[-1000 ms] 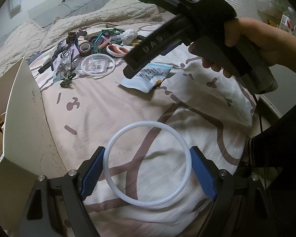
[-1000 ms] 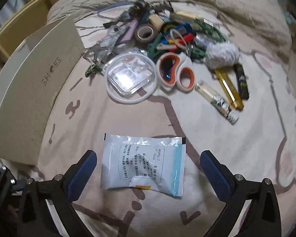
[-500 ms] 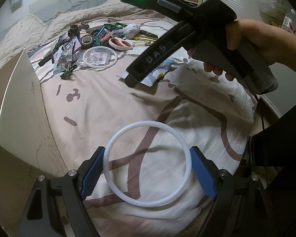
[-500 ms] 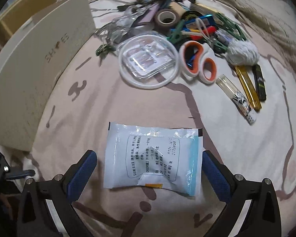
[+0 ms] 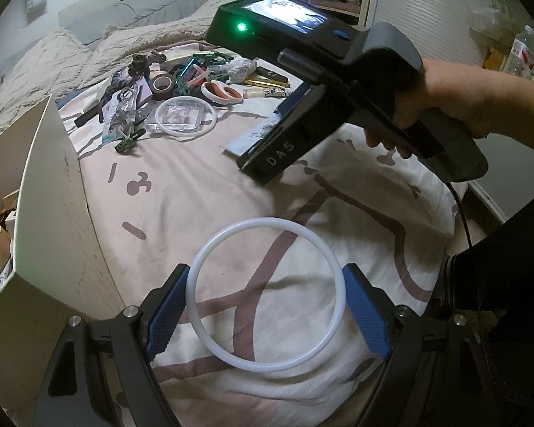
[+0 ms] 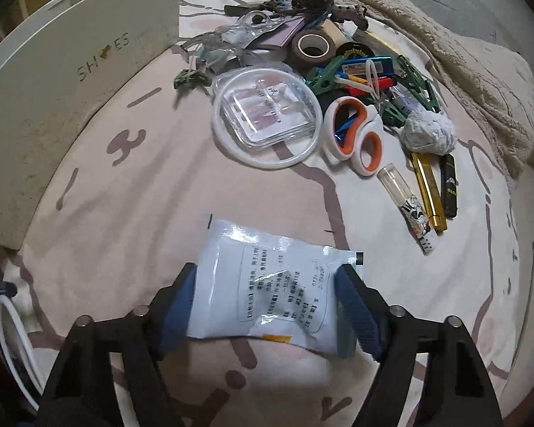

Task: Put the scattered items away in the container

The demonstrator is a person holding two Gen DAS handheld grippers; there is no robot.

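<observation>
Scattered items wait on the bedspread (image 6: 131,192), and the nearest to going into the box (image 6: 64,106) is a white sachet (image 6: 267,284) lying flat on the cloth. The right gripper (image 6: 267,316) straddles its near end, and its jaws are closing, both blue pads already meeting the sachet's edges, which buckle a little; gripped edge to edge, a flat, limp packet can be lifted without digging into the soft bedding. A white ring (image 5: 267,295) is clamped across its width in the left gripper (image 5: 267,313), one pad on each outer side, held above the bedspread just beside the box wall (image 5: 53,213), likely so it can go in with one short move. Farther up the bed lies the main heap, well apart from both grippers: a second ring around a clear packet (image 6: 267,114), scissors (image 6: 352,138), tape (image 6: 313,48), pegs (image 6: 338,74), a paper wad (image 6: 429,133) and three slim tubes (image 6: 427,195). Most of the tidying, by that heap, remains undone.
</observation>
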